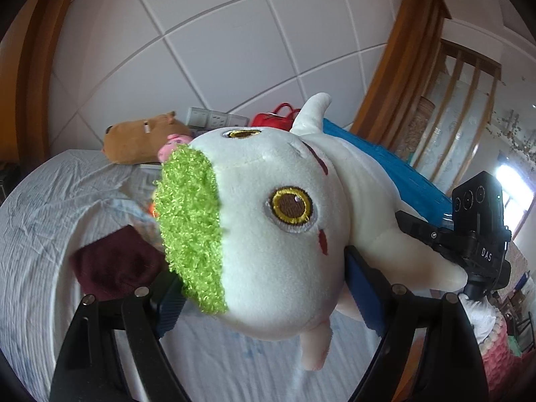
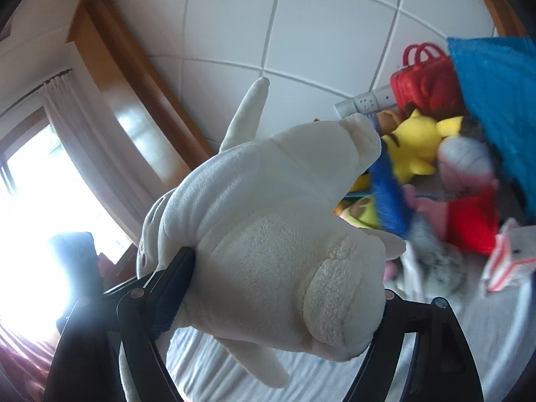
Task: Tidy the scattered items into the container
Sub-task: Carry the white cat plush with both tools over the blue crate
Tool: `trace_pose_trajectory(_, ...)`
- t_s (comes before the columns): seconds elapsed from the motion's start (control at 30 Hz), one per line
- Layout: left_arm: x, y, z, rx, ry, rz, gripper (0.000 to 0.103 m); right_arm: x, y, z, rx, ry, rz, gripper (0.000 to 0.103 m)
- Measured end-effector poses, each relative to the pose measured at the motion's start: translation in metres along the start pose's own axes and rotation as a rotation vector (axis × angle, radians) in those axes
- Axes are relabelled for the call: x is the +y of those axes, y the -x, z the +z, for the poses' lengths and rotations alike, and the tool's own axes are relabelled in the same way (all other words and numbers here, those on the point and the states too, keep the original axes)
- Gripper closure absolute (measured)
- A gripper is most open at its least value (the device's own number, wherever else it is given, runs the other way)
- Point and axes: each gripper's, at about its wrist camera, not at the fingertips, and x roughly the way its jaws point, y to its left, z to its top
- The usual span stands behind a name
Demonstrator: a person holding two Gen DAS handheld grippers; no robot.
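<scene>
A white plush toy [image 1: 278, 234] with gold-ringed embroidered eyes, red stitched marks and a fuzzy green patch [image 1: 189, 231] on its face hangs above the bed [image 1: 37, 207], carried at both ends. The left tongs [image 1: 264, 298] clamp its head, spread wide; the right tongs [image 2: 278, 288] grip its pale, fleecy rear just as wide. Beyond it, a blue container [image 2: 499, 110] is cut off at the frame edge, the toys beside it blurred.
</scene>
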Motion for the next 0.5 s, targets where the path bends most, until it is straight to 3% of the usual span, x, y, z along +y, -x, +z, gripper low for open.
trace_pose_trajectory(0.23, -0.063, 0.008, -0.007, 0.012, -0.104, -0.093, 0.017, -0.004, 0.081, -0.022, -0.099, -0.017, -0.056, 0.022)
trace_pose_trajectory(0.5, -0.115, 0.009, -0.016, 0.069, -0.193, -0.280, 0.017, 0.005, 0.154, -0.053, -0.215, -0.082, -0.224, 0.022)
